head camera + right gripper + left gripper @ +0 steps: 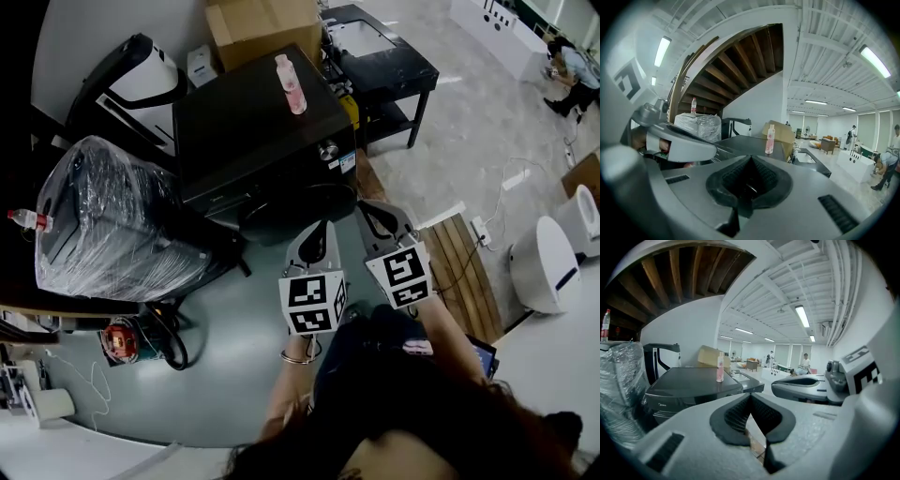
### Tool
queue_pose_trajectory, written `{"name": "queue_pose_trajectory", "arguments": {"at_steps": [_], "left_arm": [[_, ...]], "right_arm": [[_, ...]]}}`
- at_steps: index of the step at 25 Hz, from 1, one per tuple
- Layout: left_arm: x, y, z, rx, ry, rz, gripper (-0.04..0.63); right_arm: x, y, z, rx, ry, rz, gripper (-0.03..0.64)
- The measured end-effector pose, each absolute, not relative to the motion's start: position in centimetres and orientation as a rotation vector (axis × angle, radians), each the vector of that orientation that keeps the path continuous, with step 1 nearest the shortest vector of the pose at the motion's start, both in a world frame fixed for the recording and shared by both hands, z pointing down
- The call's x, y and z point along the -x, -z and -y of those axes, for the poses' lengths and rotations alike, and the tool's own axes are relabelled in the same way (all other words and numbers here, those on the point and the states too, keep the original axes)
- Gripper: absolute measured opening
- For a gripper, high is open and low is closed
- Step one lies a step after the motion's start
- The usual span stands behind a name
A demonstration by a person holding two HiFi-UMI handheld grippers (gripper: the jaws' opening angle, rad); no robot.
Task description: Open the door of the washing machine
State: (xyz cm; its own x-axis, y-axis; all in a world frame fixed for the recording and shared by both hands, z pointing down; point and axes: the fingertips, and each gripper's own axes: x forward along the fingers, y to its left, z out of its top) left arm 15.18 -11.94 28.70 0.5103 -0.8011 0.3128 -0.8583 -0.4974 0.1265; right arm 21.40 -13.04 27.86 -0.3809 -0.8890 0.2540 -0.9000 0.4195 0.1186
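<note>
The black front-loading washing machine (253, 131) stands ahead of me, its round dark door (298, 208) facing me and closed. A pink bottle (291, 82) stands on its top. Both grippers are held side by side just in front of the door, apart from it. My left gripper (324, 225) is shut with nothing in it, and so is my right gripper (364, 206). In the left gripper view the left gripper (750, 395) points over the washing machine (689, 385). In the right gripper view the right gripper (750, 158) points toward the pink bottle (770, 139).
A plastic-wrapped appliance (108, 220) stands left of the machine. Behind it sit a cardboard box (262, 26) and a black table (380, 61). A wooden pallet (464, 267) lies on the floor at right, beside a white round appliance (548, 262). Cables lie on the floor at lower left.
</note>
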Motion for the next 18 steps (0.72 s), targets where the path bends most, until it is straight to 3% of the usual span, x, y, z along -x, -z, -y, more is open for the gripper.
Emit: {"name": "queue_pose_trajectory", "arguments": {"at_steps": [18], "left_arm": [[-18.0,-33.9,21.4,-2.421,-0.352,1.389,0.011]], "right_arm": [[-23.4,-34.3,23.4,-1.405,-0.121,2.384,0.002]]}}
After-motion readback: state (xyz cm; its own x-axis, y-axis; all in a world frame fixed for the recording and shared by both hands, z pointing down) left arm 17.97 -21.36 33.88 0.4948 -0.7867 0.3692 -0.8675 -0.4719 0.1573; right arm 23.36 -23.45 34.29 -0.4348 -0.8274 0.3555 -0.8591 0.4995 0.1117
